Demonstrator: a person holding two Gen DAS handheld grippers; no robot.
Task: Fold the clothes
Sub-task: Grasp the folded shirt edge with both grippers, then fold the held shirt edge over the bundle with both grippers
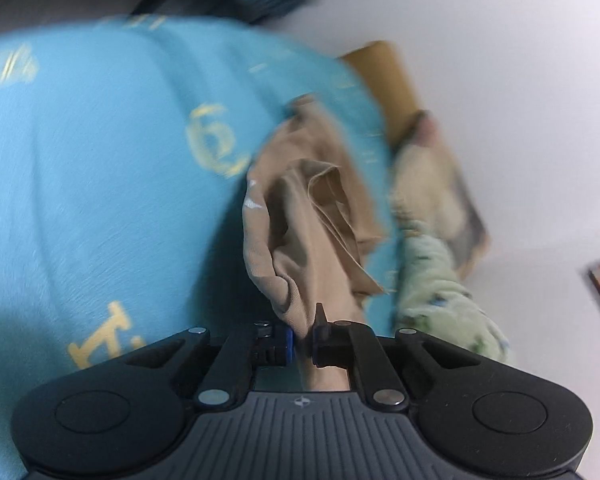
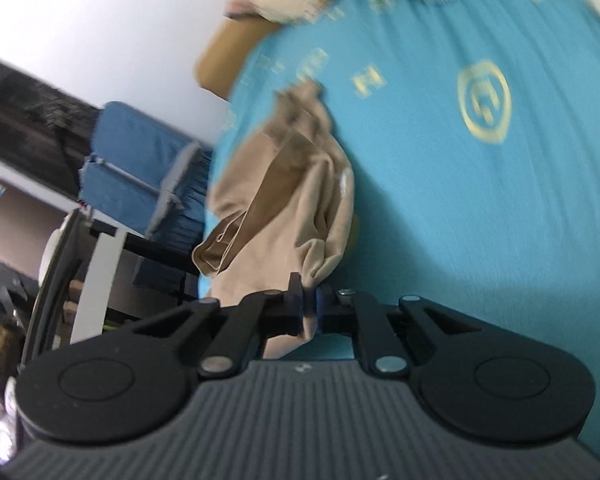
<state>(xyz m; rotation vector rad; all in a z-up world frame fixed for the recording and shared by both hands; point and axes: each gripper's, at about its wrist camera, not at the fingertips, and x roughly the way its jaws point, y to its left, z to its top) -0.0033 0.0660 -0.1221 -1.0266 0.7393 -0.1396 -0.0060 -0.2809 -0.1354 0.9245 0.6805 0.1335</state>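
Blue sheet (image 1: pixel 100 200) with yellow print covers the bed, a white wall behind it. On the sheet lies a crumpled tan garment (image 1: pixel 312 220), one end pinched by the left tool (image 1: pixel 303 340), another by the right tool (image 2: pixel 309 304). Pale printed clothes (image 1: pixel 440 300) lie beside it.

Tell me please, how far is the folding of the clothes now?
Done: no folded piece is visible. In hand: the left gripper and the right gripper are each shut on the crumpled beige thin-fabric garment, above the light blue bedsheet with yellow print. Left: spreading and folding it.
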